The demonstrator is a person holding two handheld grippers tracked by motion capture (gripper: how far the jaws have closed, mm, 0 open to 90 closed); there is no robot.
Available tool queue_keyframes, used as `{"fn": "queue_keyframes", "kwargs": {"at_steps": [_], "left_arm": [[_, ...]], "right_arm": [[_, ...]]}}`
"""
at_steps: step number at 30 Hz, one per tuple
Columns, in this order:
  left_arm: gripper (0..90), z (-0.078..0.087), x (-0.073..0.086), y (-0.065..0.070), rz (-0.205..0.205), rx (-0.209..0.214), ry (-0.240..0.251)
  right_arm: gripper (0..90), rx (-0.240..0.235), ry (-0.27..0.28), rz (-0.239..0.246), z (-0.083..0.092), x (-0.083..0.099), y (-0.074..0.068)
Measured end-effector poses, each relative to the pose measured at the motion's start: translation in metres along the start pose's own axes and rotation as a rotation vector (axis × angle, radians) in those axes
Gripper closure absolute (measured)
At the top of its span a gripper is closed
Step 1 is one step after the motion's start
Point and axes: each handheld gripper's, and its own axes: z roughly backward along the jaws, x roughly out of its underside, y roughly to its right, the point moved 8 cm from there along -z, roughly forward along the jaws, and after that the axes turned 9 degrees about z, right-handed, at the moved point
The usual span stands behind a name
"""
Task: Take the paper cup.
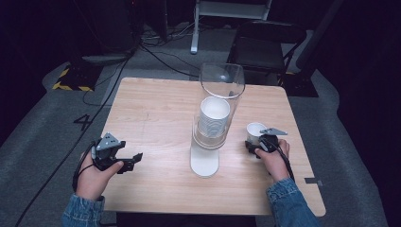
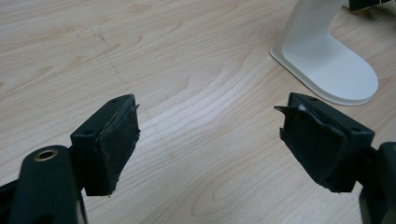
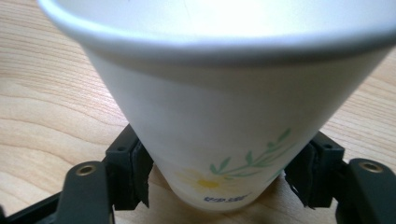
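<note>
Right gripper (image 1: 259,143) jaws released around paper cup (image 3: 219,116), cup dispenser (image 1: 211,124) beside, left gripper (image 2: 208,140) jaws released

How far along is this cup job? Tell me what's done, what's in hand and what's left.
Done: one paper cup stands upright on the table, right of the dispenser.
In hand: the right gripper straddles its base, pads apparently not pressing.
Left: probably more cups to pull, since a stack sits in the dispenser; the left gripper waits open.
</note>
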Motion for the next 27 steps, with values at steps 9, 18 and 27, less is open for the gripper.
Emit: {"fn": "queue_keyframes", "kwargs": {"at_steps": [9,18,27], "left_arm": [[19.2,0.0,-0.002,0.0,-0.008,0.007,0.002],[19.1,0.0,-0.003,0.0,-0.005,0.01,0.003],[19.1,0.0,0.0,0.0,-0.005,0.007,-0.004]], "right_arm": [[16.0,-0.002,0.003,-0.014,0.006,0.001,0.003],[16.0,-0.039,0.056,-0.029,0.03,-0.003,0.003],[15.9,-0.046,0.102,-0.017,0.064,-0.003,0.004]]}}
